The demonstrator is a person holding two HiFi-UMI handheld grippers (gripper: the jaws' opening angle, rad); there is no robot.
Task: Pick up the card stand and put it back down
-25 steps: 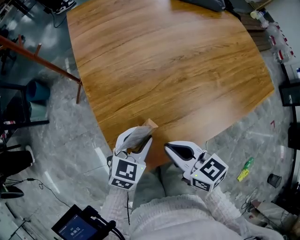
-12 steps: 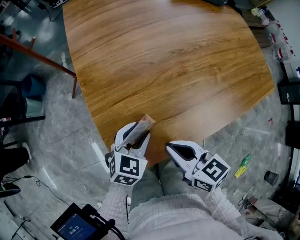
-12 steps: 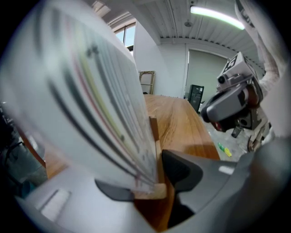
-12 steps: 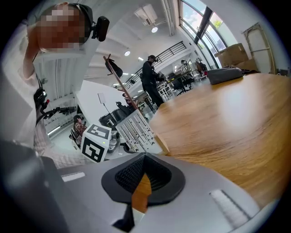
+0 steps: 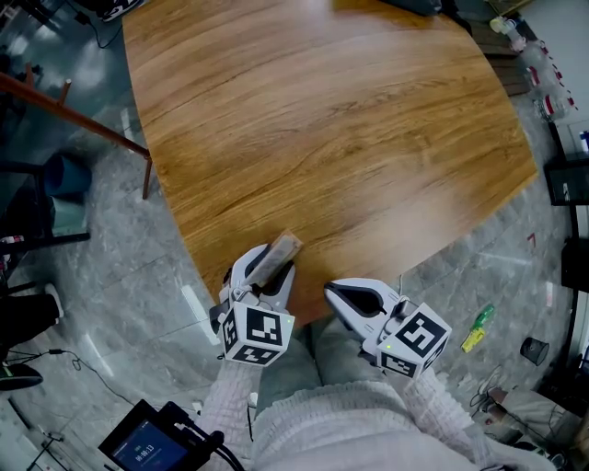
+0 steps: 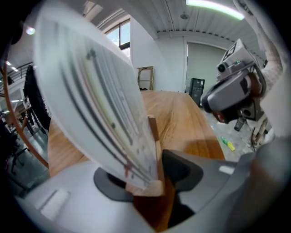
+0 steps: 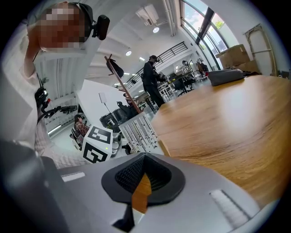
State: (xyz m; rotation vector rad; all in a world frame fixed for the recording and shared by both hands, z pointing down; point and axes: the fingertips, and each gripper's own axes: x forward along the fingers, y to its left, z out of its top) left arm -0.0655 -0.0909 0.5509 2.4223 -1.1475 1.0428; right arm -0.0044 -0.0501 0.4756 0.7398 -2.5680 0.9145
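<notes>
The card stand (image 5: 276, 255), a clear card sheet (image 6: 100, 100) in a small wooden base (image 6: 153, 179), leans over the near edge of the wooden table (image 5: 322, 120). My left gripper (image 5: 265, 269) holds it by the base, with a pad against each side (image 6: 145, 178). The jaws are opening slightly, and the stand is still between them. My right gripper (image 5: 333, 291) hovers just right of it at the table edge, shut and empty (image 7: 143, 175). In the right gripper view, the card (image 7: 141, 134) and the left gripper's marker cube (image 7: 97, 144) show to the left.
A dark flat item (image 5: 409, 7) lies at the table's far edge. On the grey floor are a green object (image 5: 479, 331), a handheld screen (image 5: 147, 446) and a red-brown bar (image 5: 74, 115) at the left. A person (image 7: 152, 82) stands far behind the table.
The left gripper and the card stand have shifted slightly lower and nearer to me at the table edge. The right gripper has hardly moved.
</notes>
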